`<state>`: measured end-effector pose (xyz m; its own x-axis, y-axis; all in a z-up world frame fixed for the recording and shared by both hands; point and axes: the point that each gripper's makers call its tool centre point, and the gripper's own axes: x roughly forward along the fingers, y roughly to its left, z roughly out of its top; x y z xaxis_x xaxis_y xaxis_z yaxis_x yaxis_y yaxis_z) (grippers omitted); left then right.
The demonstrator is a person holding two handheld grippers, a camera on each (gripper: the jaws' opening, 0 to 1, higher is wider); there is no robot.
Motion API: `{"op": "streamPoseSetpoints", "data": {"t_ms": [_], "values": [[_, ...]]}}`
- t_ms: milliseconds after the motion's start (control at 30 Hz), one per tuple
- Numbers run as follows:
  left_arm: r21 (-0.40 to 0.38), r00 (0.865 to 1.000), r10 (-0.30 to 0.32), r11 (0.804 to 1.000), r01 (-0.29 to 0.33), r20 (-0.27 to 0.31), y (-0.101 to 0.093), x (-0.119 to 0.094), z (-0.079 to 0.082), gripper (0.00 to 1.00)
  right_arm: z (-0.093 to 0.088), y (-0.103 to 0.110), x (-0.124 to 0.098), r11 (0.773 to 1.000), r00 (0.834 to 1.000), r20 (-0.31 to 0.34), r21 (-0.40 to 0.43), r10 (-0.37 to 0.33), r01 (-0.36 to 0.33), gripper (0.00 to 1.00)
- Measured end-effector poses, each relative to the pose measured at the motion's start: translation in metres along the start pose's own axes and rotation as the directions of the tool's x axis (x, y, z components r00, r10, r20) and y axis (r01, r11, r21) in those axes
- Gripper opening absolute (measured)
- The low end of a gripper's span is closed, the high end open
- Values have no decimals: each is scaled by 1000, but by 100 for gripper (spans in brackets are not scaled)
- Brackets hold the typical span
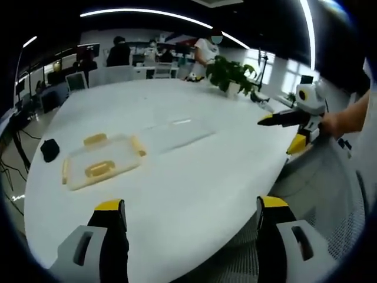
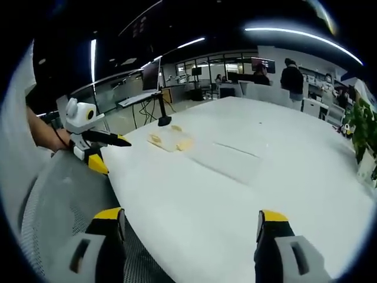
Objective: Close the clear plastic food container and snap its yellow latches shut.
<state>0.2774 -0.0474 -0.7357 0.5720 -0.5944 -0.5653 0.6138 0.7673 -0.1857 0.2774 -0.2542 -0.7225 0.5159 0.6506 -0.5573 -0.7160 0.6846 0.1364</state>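
The clear container (image 1: 103, 160) (yellow latches) rests on the white counter (image 1: 194, 177), well apart from the left gripper (image 1: 191, 221) and right gripper (image 2: 191, 227), both with jaws spread, holding nothing.

Long ceiling light strips (image 1: 147, 13) arc across the upper frame in both views, bent by strong fisheye distortion. Bright windows (image 1: 288, 73) blow out at the right of the left gripper view. The white table (image 1: 194, 177) reflects an even, soft glare. Shadows are faint. Far background detail is soft and slightly blurred.
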Motion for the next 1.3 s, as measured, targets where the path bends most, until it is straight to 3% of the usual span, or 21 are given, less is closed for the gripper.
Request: {"op": "streamPoseSetpoints", "data": {"t_ms": [67, 100, 233, 567, 1100, 1300], "values": [[-26, 997, -75, 997, 76, 18, -7, 1, 3, 87, 1, -1, 3, 1000, 1000, 2, -1, 5, -5, 92], [-33, 997, -82, 996, 82, 13, -5, 1, 2, 86, 1, 0, 3, 1000, 1000, -2, -6, 8, -8, 92], [15, 997, -75, 997, 75, 4, 2, 2, 3, 88, 7, 1, 7, 998, 999, -23, -52, 22, -24, 85], [63, 998, -59, 996, 59, -3, 31, -2, 12, 86, 35, -4, 29, 997, 999, -12, -73, 38, -39, 87], [66, 999, -28, 997, 30, -38, 80, -3, 10, 84, 66, 13, 76, 978, 989, -60, -146, 138, -146, 83], [71, 999, -22, 997, 24, -25, 85, 1, 16, 84, 74, 16, 90, 976, 988, -57, -157, 141, -148, 84]]}}
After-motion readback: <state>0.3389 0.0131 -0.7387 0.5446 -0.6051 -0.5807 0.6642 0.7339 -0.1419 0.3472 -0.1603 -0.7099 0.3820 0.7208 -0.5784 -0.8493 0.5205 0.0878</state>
